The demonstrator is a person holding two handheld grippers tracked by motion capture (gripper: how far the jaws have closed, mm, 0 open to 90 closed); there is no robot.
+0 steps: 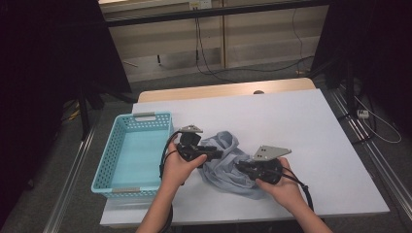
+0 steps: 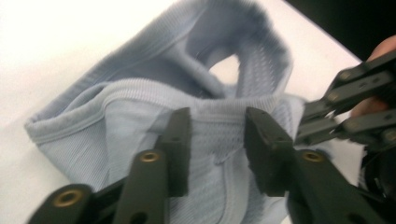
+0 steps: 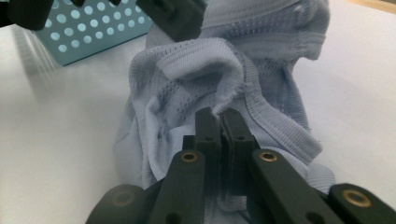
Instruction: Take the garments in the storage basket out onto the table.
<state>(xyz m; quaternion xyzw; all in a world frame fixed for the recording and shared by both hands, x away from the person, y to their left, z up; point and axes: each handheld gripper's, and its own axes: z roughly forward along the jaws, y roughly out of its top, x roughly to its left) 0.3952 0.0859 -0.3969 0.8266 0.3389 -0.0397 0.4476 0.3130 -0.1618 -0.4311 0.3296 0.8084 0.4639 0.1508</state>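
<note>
A pale blue-grey knit garment (image 1: pixel 227 167) lies crumpled on the white table (image 1: pixel 301 126), between the two hands. My left gripper (image 1: pixel 216 154) reaches in from the left; in the left gripper view its jaws (image 2: pixel 217 140) stand apart over the garment (image 2: pixel 140 107), and the pads do not press on it. My right gripper (image 1: pixel 240 167) comes in from the right. The right gripper view has its jaws (image 3: pixel 220 123) closed together on a ribbed fold of the garment (image 3: pixel 196 74). The left gripper's black jaw (image 3: pixel 173 16) hangs at the top of that view.
A light blue perforated basket (image 1: pixel 145 119) stands to the left of the garment, with nothing visible inside; its wall (image 3: pixel 88 32) shows behind the cloth. White tabletop stretches to the right and far side. Cables run across the floor beyond the table.
</note>
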